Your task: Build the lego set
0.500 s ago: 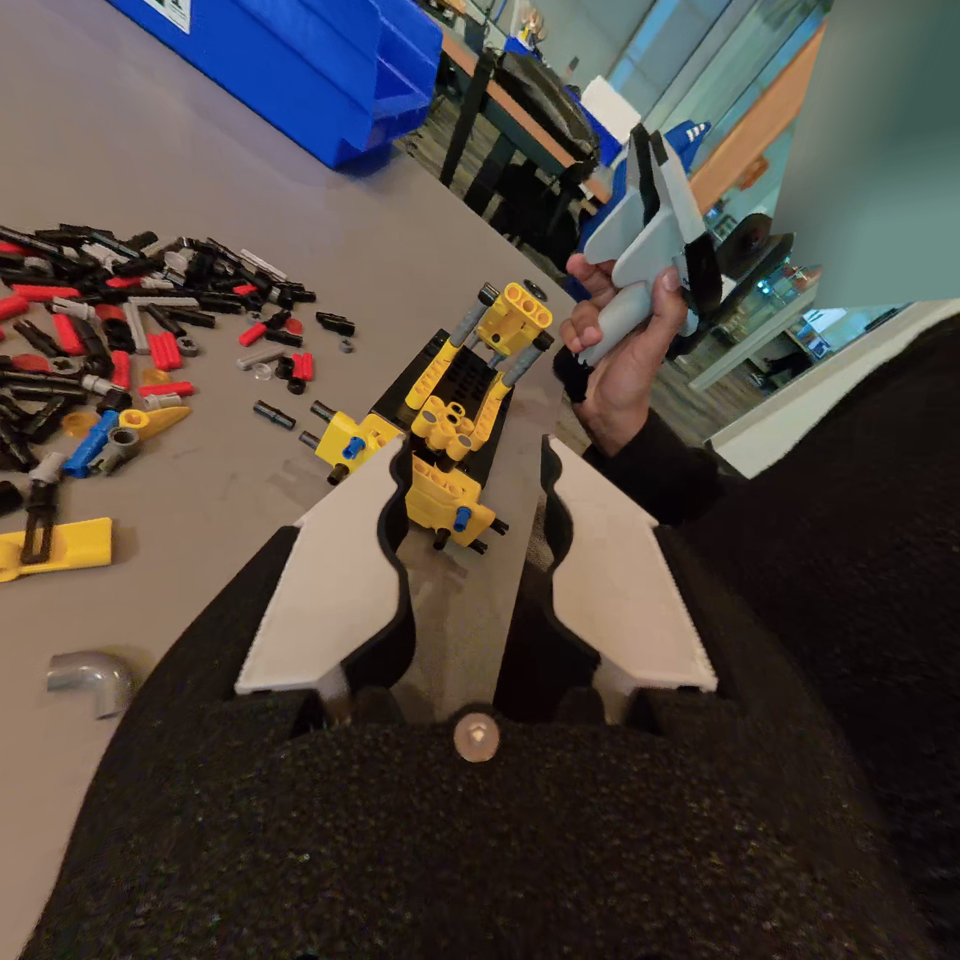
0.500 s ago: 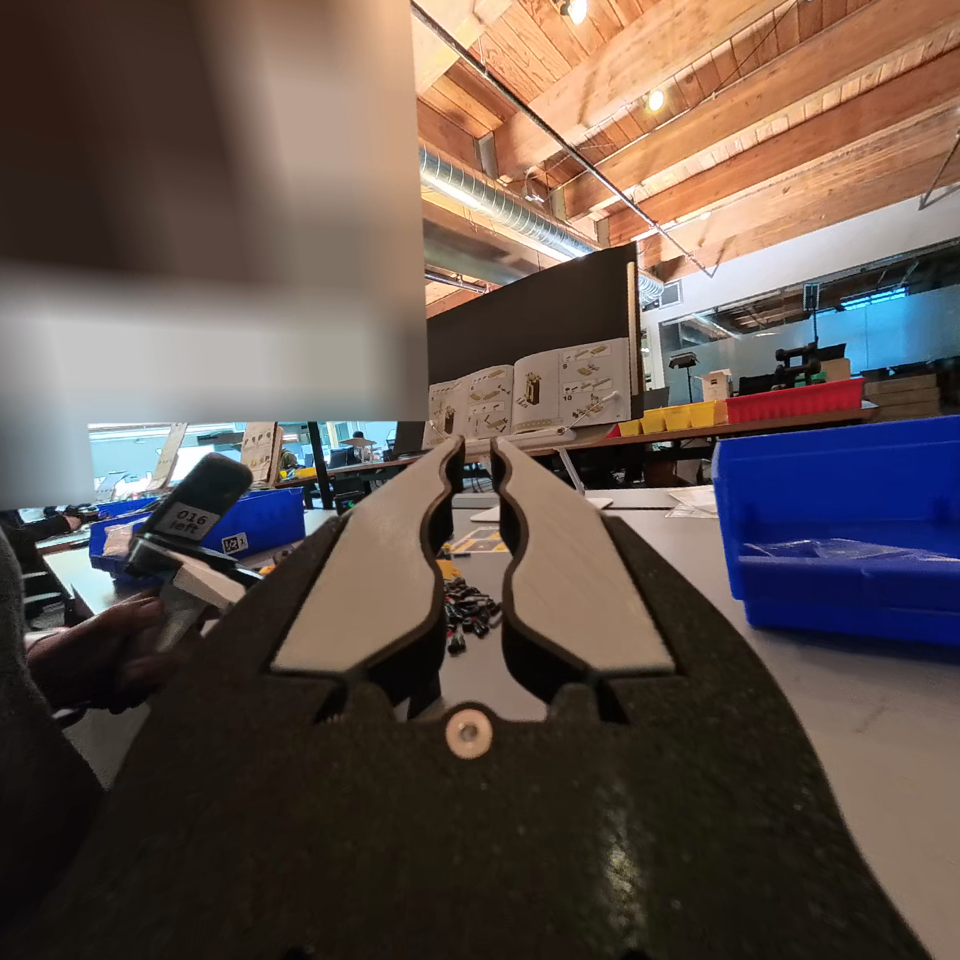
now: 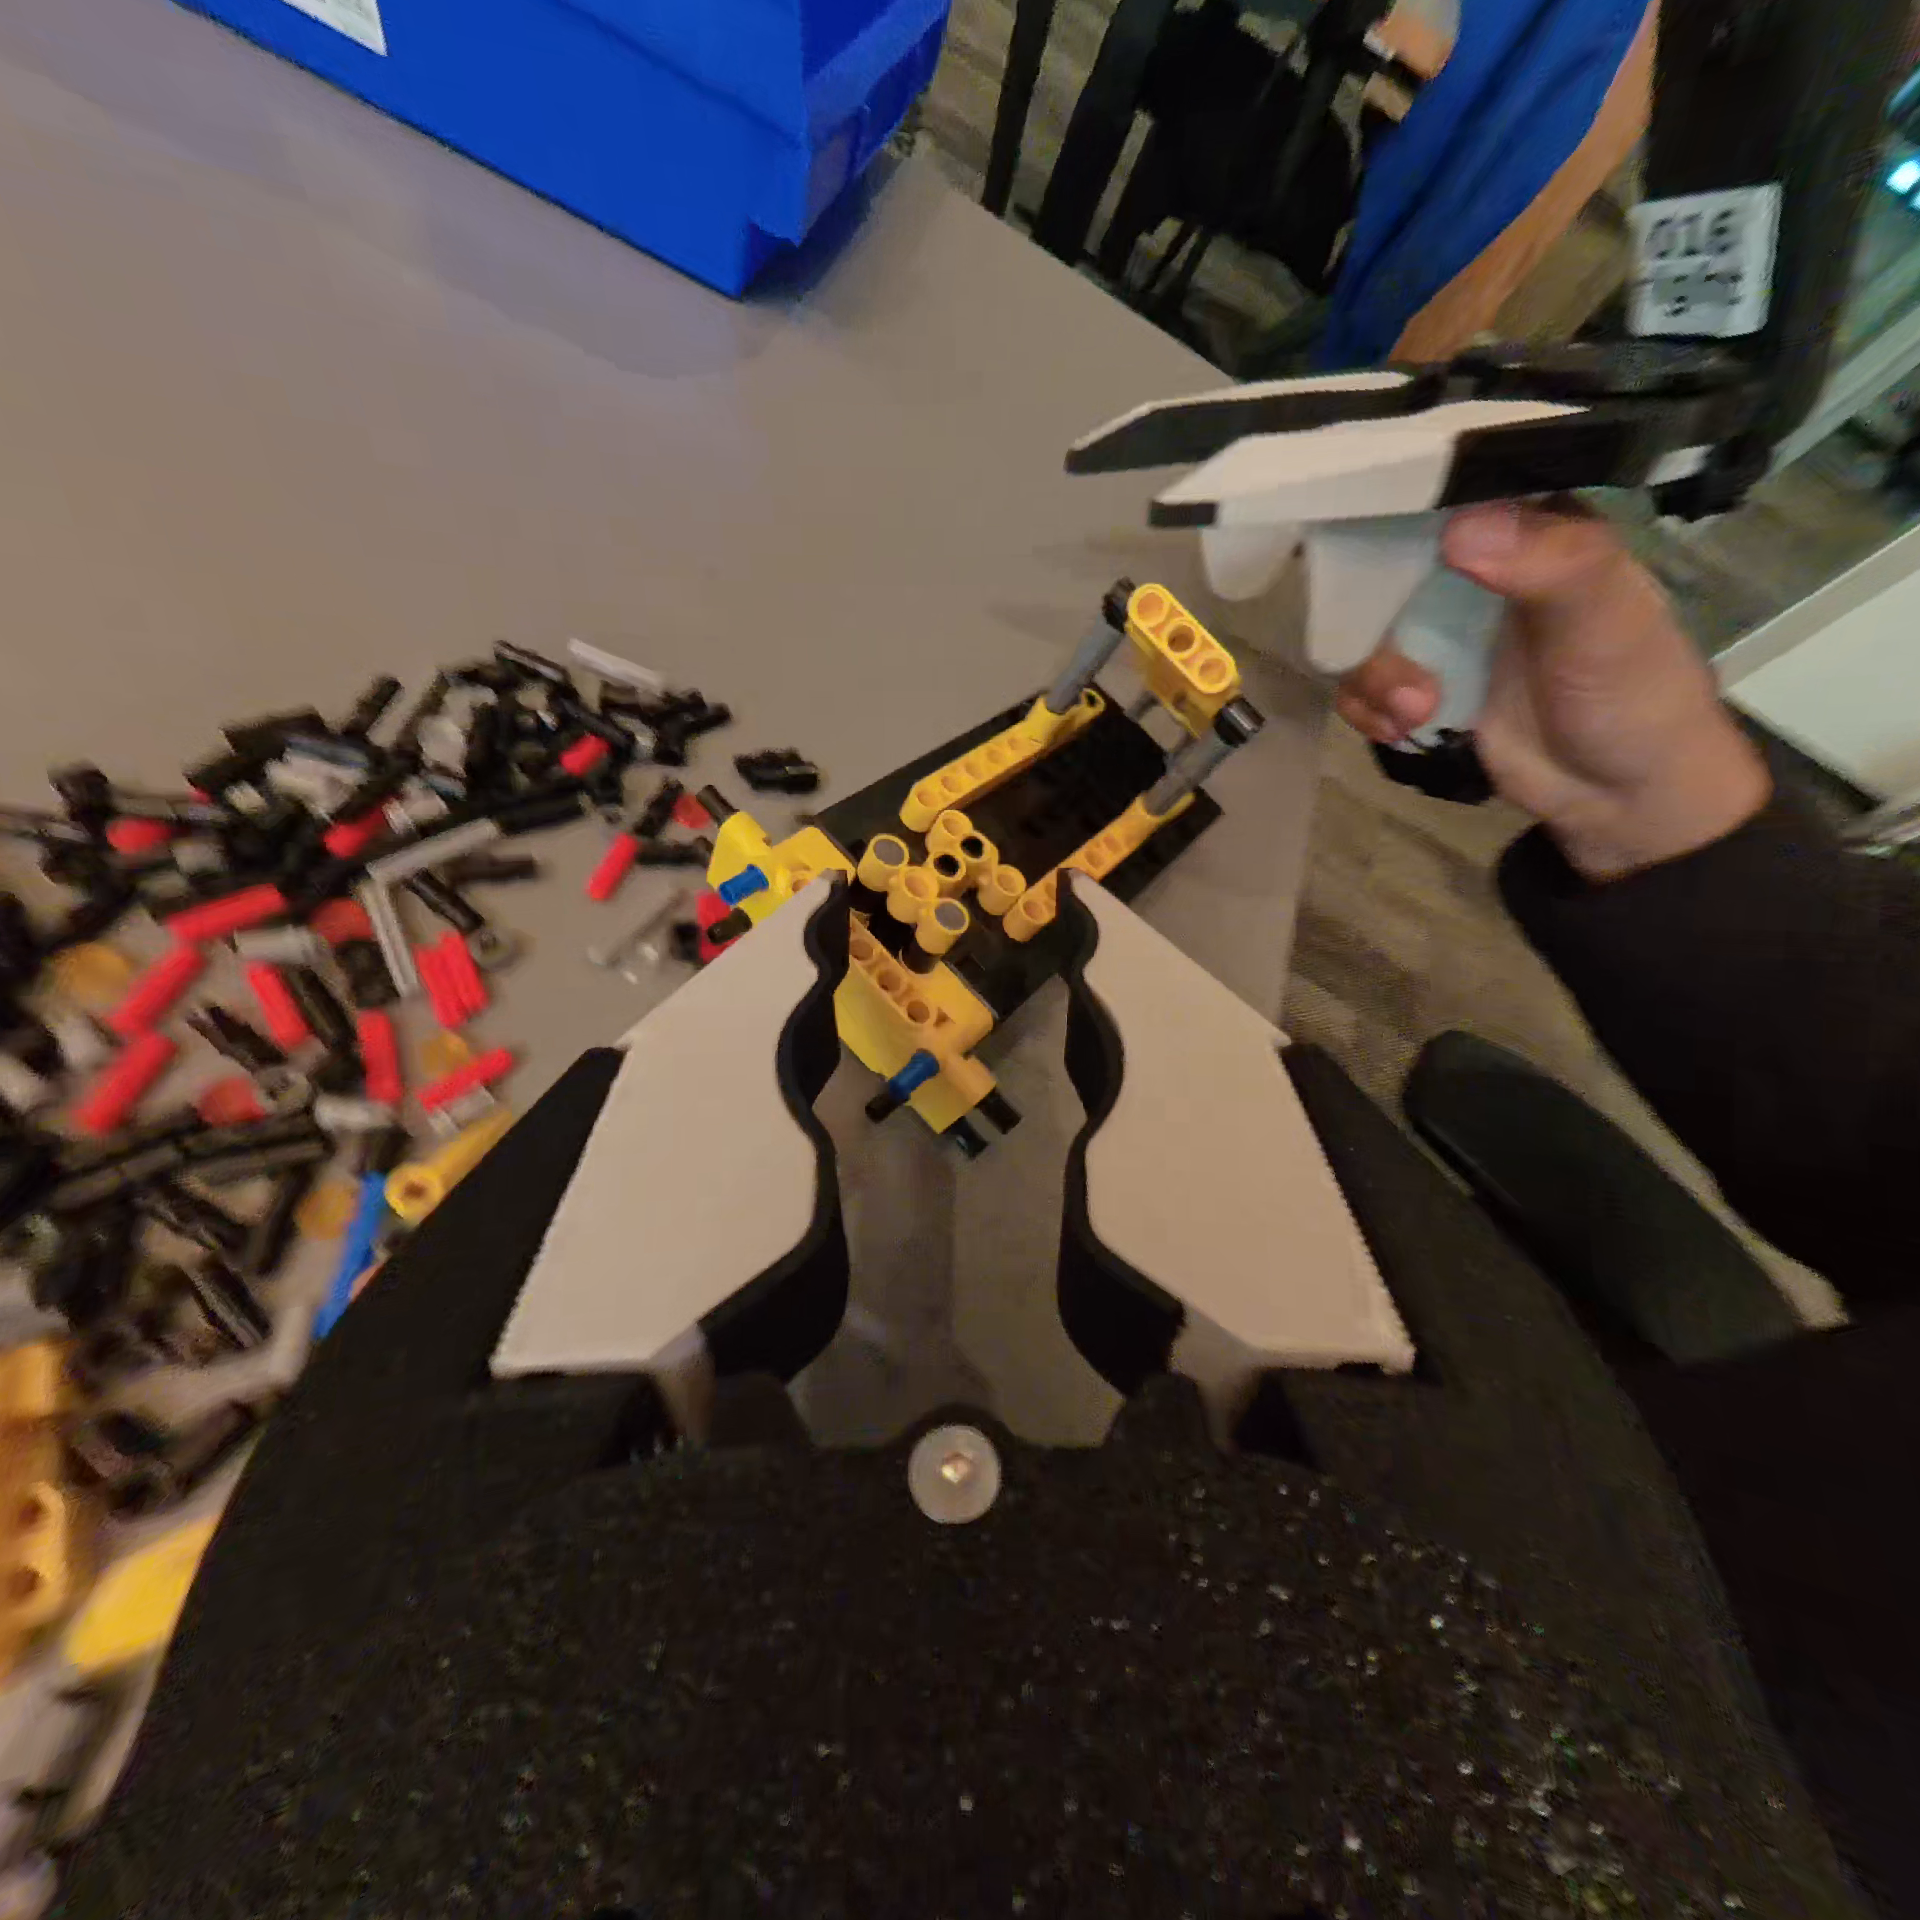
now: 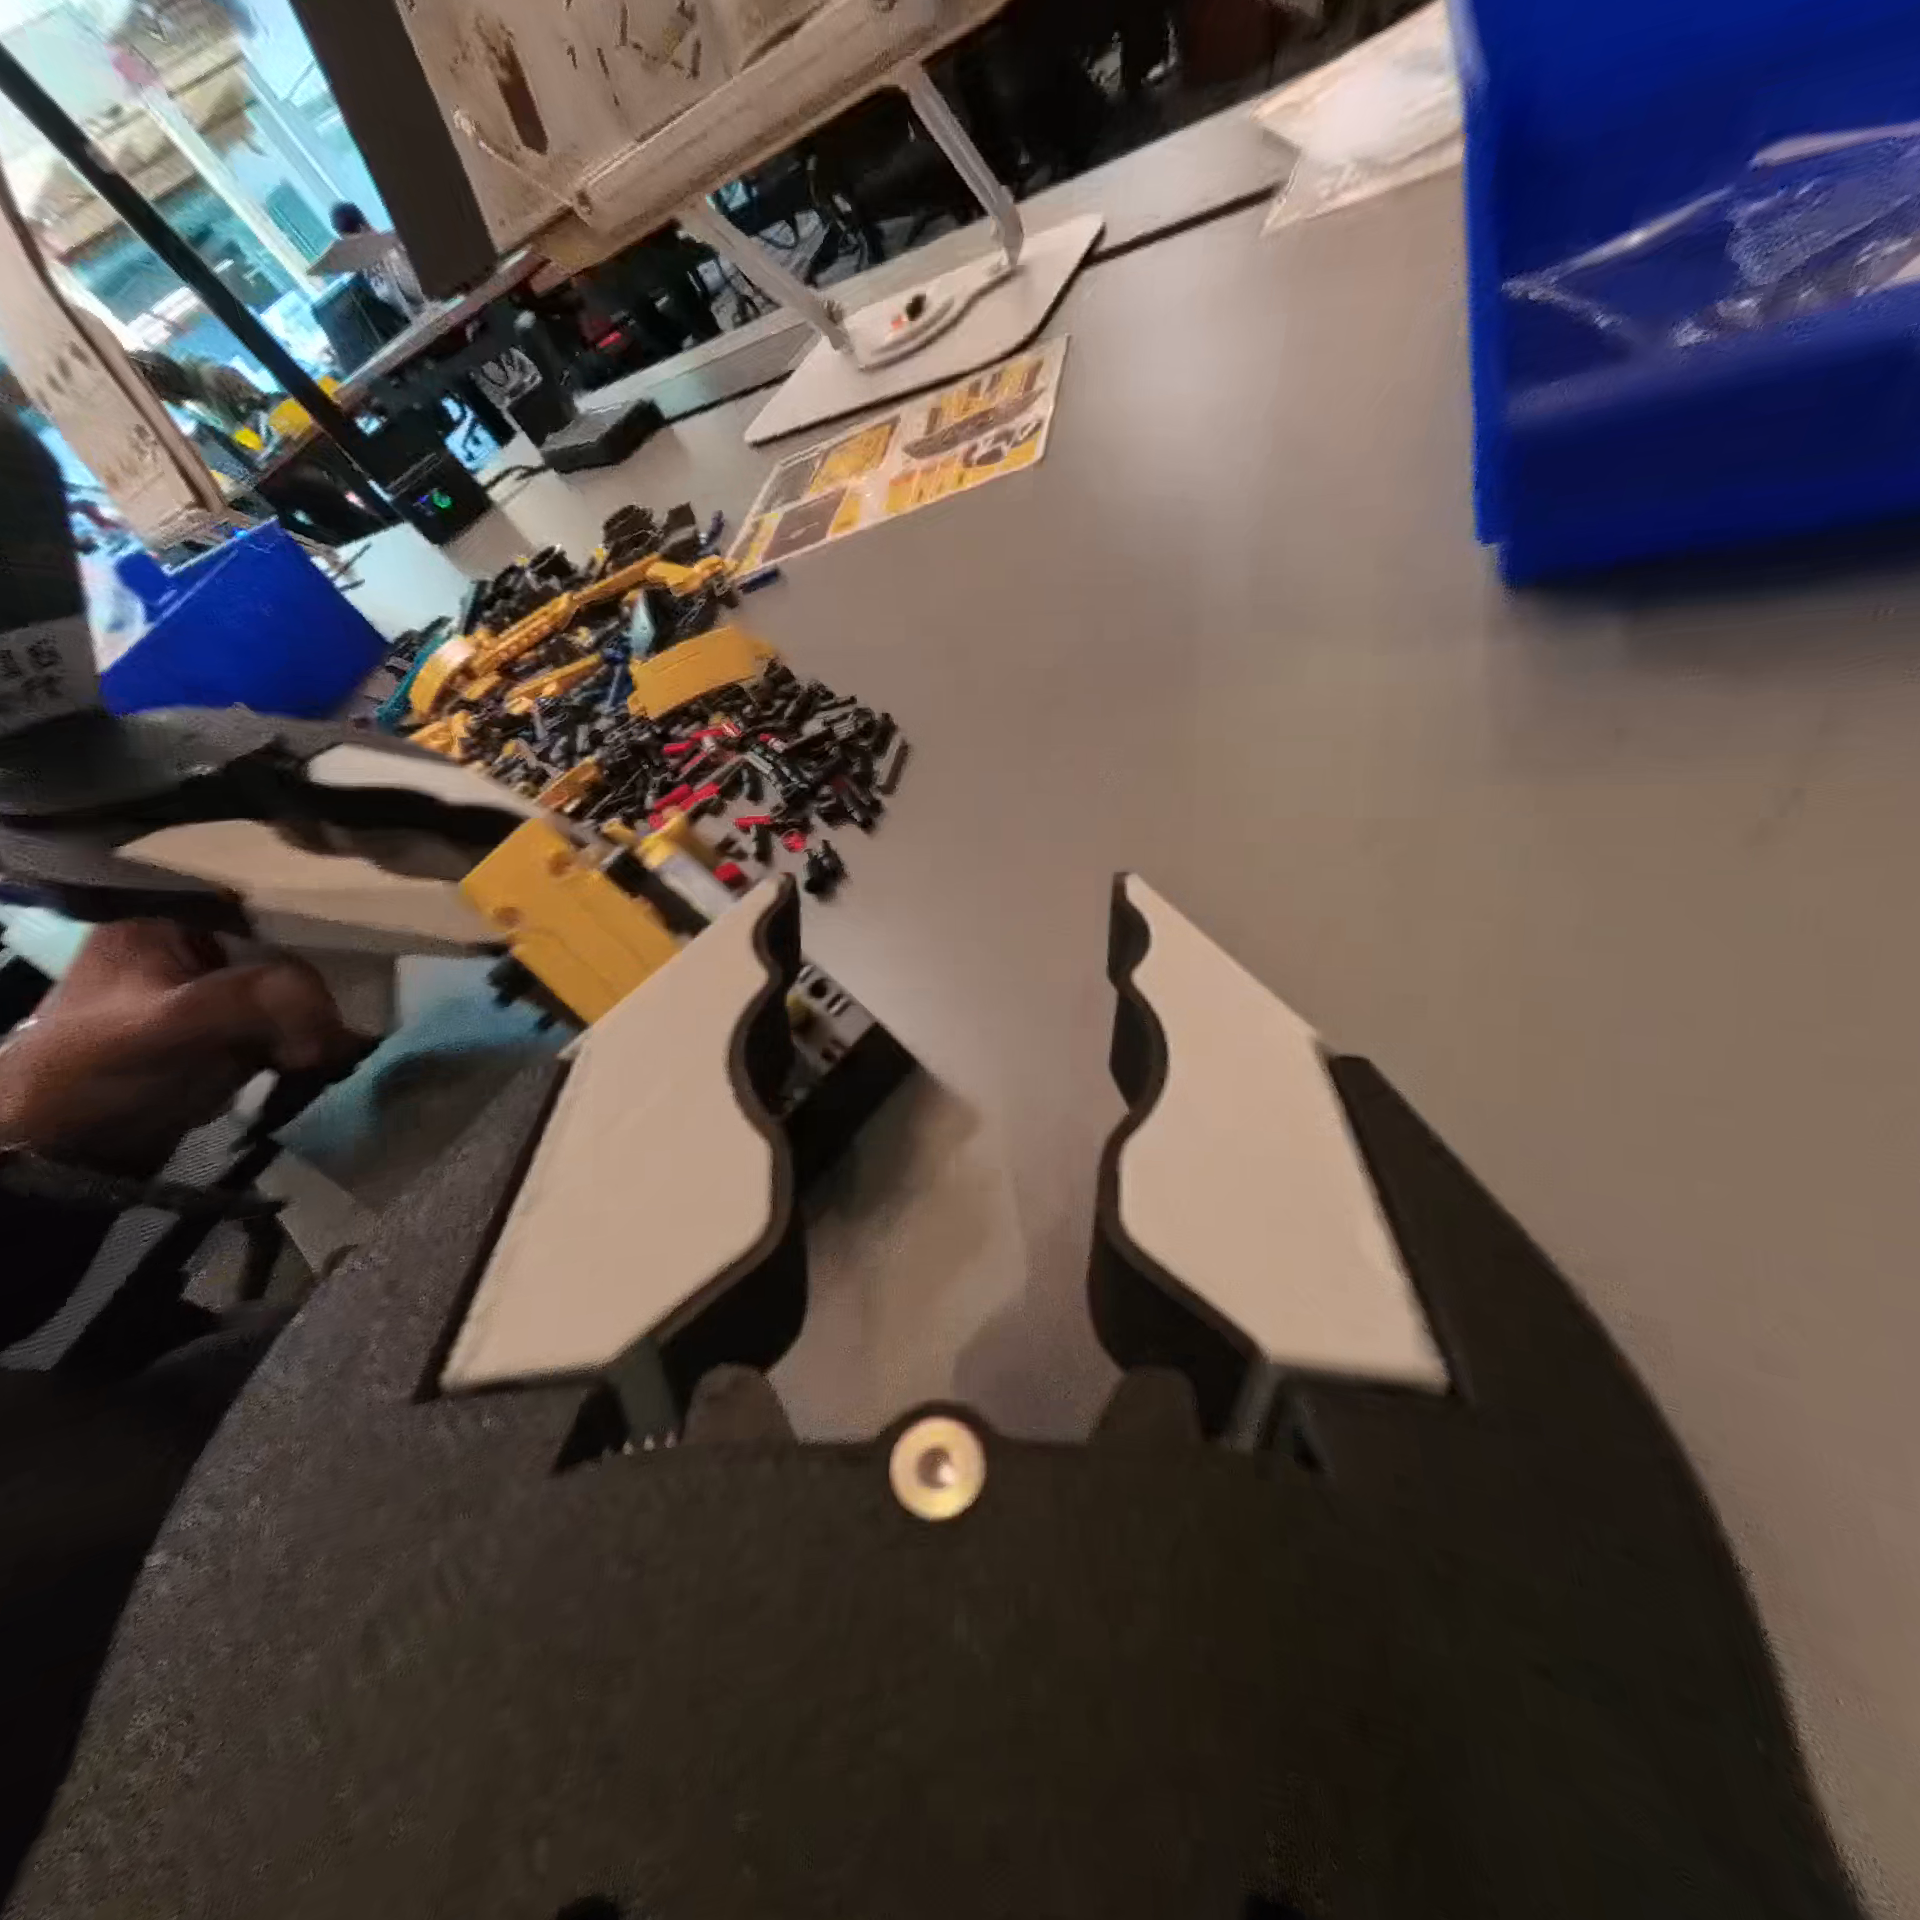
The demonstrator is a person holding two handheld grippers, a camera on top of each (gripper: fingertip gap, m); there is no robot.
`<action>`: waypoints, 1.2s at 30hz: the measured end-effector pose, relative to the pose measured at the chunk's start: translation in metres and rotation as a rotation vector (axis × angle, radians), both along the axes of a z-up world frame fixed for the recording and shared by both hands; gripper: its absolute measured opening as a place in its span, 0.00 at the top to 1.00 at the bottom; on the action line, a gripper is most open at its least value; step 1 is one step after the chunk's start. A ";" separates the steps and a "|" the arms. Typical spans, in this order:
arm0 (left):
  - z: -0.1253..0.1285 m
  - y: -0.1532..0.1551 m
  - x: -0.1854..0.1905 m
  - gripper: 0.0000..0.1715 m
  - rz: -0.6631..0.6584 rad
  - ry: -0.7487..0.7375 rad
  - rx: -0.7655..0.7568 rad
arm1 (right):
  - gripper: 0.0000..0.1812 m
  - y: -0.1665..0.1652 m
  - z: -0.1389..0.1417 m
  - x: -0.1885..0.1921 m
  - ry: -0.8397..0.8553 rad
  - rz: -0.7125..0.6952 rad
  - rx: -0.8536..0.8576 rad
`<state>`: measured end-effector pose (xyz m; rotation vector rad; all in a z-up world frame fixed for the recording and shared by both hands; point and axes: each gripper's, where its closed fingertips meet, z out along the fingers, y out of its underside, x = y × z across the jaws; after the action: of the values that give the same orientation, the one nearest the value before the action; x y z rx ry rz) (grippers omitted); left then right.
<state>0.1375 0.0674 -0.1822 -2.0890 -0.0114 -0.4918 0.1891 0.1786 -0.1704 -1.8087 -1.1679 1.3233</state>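
Observation:
A yellow and black brick model (image 3: 997,821) lies on the grey table (image 3: 520,468) near its right edge. My left gripper (image 3: 951,888) is open, with its fingers on either side of the model's near yellow end; I cannot tell if they touch it. My right gripper (image 4: 956,883) is open and empty, tilted down over the table, with the model (image 4: 582,925) just left of its left finger. The right gripper also shows in the left wrist view (image 3: 1122,483), held by a hand (image 3: 1558,707) above and beyond the model. The left gripper shows in the right wrist view (image 4: 499,883).
A pile of loose black, red and yellow pieces (image 3: 260,935) lies left of the model, also in the right wrist view (image 4: 707,748). A blue bin (image 3: 623,135) stands at the back. A sticker sheet (image 4: 914,457) and a stand base (image 4: 935,312) lie farther off.
My right gripper has opened, tipped down from level toward the table and come in close over the model. My left gripper has moved forward so its fingers flank the model's near end.

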 end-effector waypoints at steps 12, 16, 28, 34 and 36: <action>0.026 0.016 -0.007 0.77 -0.016 -0.032 0.124 | 0.70 -0.038 0.020 0.028 -0.013 0.103 0.162; 0.021 0.009 0.010 0.77 -0.035 -0.012 0.130 | 0.73 -0.049 0.007 0.032 -0.108 0.182 0.343; 0.011 0.022 0.031 0.77 -0.080 0.025 0.111 | 0.80 -0.055 -0.022 0.013 -0.181 0.316 0.425; 0.015 0.025 0.031 0.77 -0.079 0.024 0.133 | 0.83 -0.058 -0.025 0.015 -0.178 0.351 0.410; 0.016 0.027 0.030 0.77 -0.074 0.007 0.138 | 0.83 -0.061 -0.026 0.015 -0.170 0.359 0.409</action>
<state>0.1670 0.0942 -0.1661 -1.9613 0.1017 -0.5160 0.2040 0.1177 -0.1962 -1.4778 -1.7751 1.0247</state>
